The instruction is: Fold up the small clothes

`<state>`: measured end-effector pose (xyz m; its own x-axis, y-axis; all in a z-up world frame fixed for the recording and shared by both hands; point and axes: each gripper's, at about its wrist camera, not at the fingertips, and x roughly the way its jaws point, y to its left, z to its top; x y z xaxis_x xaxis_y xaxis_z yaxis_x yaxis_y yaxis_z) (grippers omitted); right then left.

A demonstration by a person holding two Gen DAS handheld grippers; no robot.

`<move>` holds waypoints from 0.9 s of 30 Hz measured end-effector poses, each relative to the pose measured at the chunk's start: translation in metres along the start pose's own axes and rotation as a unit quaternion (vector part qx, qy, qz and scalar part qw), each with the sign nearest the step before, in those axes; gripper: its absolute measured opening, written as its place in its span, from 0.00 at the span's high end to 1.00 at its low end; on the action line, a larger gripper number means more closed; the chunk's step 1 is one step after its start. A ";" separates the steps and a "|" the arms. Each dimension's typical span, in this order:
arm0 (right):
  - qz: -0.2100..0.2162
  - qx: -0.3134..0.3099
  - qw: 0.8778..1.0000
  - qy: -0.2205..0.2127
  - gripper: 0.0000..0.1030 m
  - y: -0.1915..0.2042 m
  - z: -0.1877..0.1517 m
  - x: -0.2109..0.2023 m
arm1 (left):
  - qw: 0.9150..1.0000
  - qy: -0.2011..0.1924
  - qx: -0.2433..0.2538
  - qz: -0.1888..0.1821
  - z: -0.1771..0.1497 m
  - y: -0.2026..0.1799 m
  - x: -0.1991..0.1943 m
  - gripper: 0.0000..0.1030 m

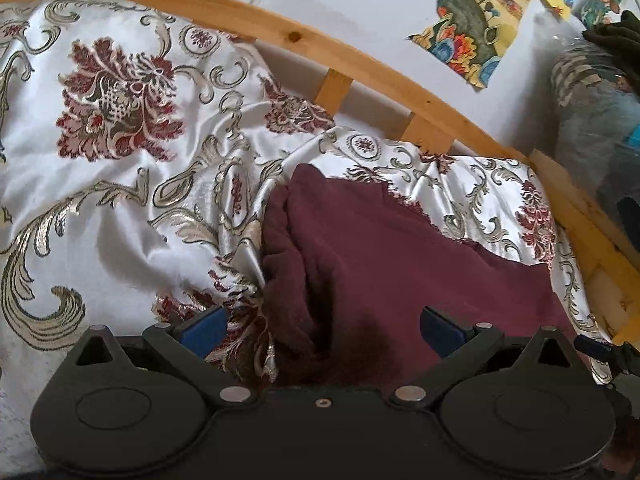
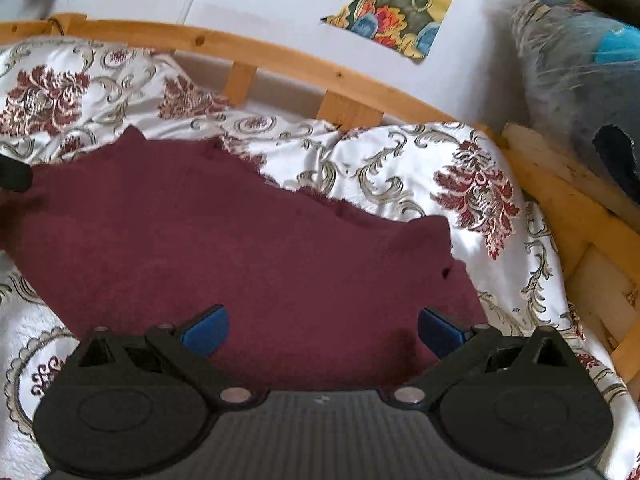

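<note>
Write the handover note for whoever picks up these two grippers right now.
Left gripper: open, holding nothing, low over the bunched left edge of the maroon garment.
Right gripper: open, holding nothing, over the garment's near right part.
The garment lies spread on the floral bedspread, its left side rumpled, its far edge ragged and uneven, inside the wooden bed frame.
Done: garment laid out; no clear fold visible.
Left: smooth the left side, grip an edge, fold.

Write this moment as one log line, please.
left claw: open, empty | right claw: open, empty | maroon garment: spread on bedspread, unfolded
</note>
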<state>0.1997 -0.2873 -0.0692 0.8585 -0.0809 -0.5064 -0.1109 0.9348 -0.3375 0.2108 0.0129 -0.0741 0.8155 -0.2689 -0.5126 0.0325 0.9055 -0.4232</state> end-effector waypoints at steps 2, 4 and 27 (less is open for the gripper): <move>0.004 0.003 1.000 0.014 0.00 0.000 -0.002 0.004 | 1.000 0.002 -0.005 0.003 0.000 0.002 0.002 0.01; 0.009 0.008 1.000 0.025 0.00 -0.001 -0.004 0.007 | 1.000 -0.001 -0.011 0.006 0.000 0.002 0.003 0.01; 0.016 0.020 0.999 0.034 0.00 -0.005 -0.006 0.010 | 0.999 -0.008 0.032 -0.015 0.005 -0.005 0.029 0.03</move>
<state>0.2056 -0.2946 -0.0775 0.8188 -0.0731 -0.5694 -0.1158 0.9504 -0.2887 0.2376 0.0021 -0.0830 0.8230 -0.2915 -0.4876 0.0942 0.9164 -0.3889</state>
